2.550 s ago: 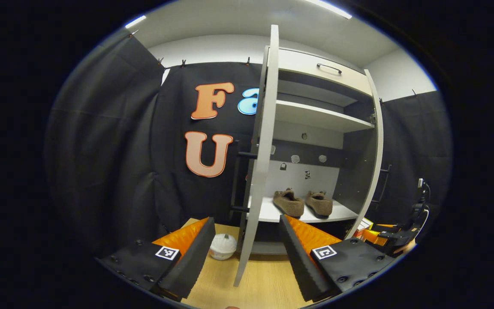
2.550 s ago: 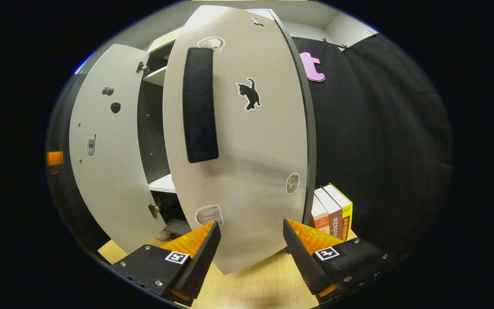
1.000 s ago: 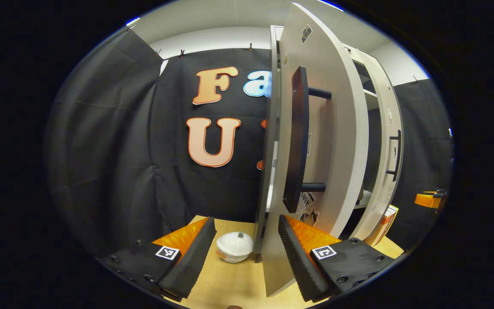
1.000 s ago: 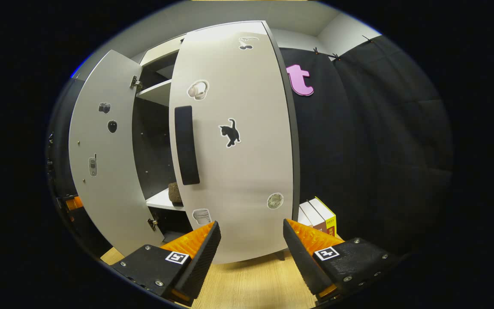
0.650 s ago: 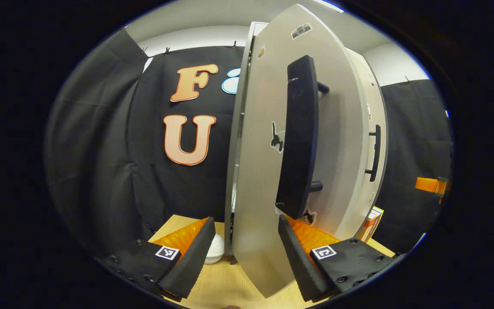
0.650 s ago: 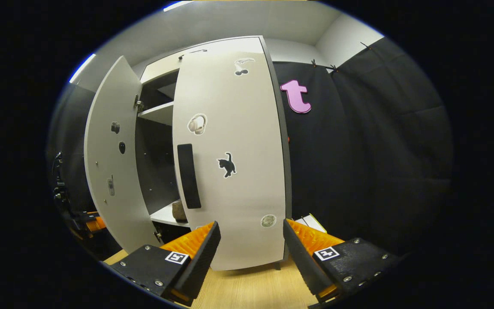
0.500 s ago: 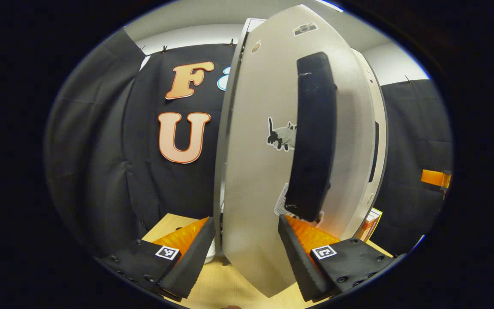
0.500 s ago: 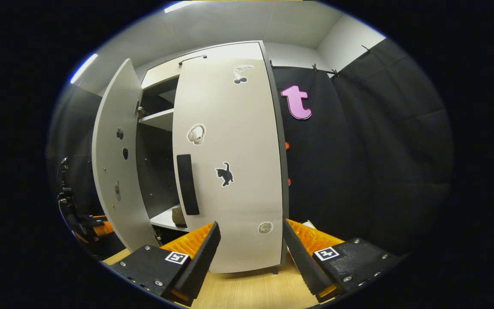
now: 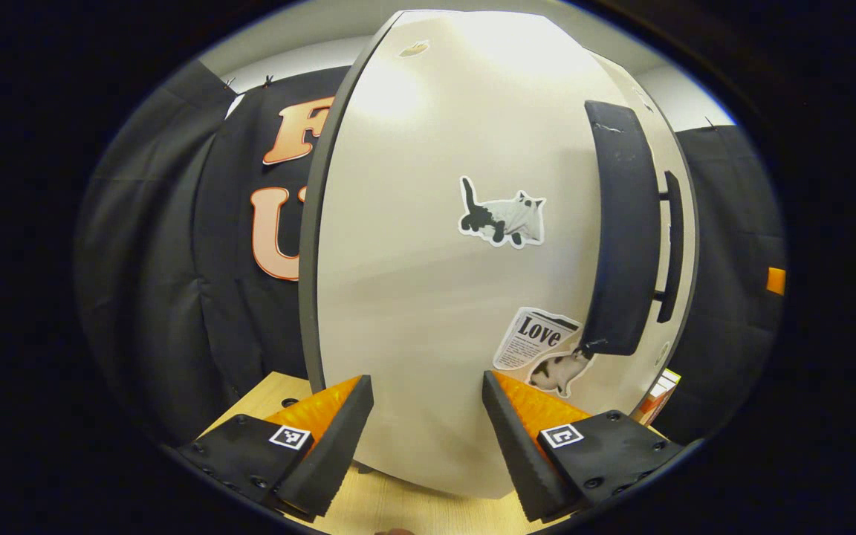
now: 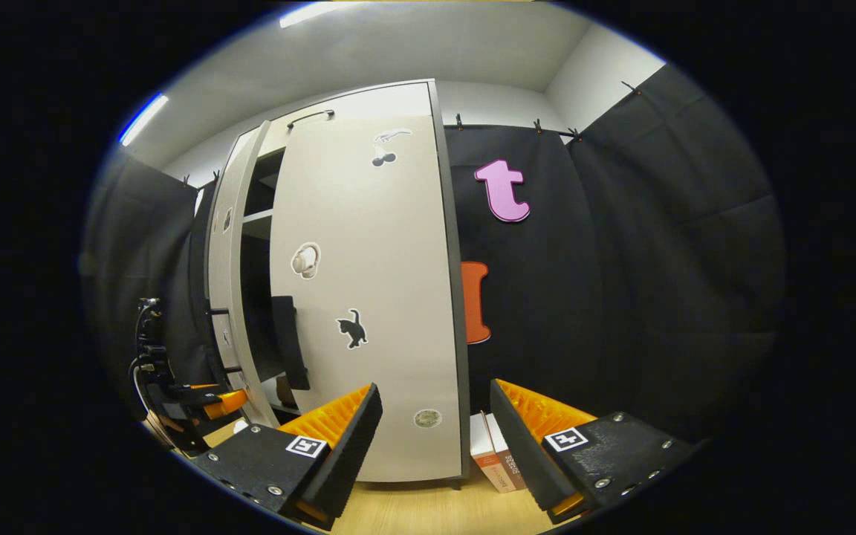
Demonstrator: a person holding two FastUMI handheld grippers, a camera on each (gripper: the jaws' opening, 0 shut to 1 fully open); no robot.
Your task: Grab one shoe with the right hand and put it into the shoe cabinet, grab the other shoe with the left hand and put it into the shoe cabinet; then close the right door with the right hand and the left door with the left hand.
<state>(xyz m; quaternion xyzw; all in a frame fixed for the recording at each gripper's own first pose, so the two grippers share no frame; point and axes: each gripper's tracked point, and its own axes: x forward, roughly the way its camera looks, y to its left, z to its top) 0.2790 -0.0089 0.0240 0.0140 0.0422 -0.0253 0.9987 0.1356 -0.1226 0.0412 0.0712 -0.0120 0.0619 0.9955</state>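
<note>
The left gripper [image 9: 428,416] has its fingers spread wide and grasping nothing, held close in front of the left door [image 9: 443,297] of the shoe cabinet [image 10: 368,111]. In the left gripper view that door's pale front faces the camera, with its dark bar handle [image 9: 620,238] standing upright near its right edge and a cat sticker [image 9: 502,219] about mid-panel. The right gripper [image 10: 435,423] is likewise released and empty, standing back from the cabinet. In the right gripper view the right door [image 10: 368,312] looks closed or nearly so, while the left door [image 10: 233,297] stands ajar, leaving a dark gap where a shelf [image 10: 258,217] shows. The left gripper [image 10: 205,401] shows low at the left, beside that door. The shoes cannot be made out here; judging by the doors, they are probably inside already.

The cabinet stands at the back of the desk [image 10: 413,513], with books [image 10: 498,457] just beside its right bottom corner.

The door is a stiff, flat, light panel that swings on hinges, so it should need only a gentle, steady push. The smooth front may let a finger slide; pressing near the handle side, far from the hinges, gives the most leverage. The handle itself offers a firm hold if needed.
</note>
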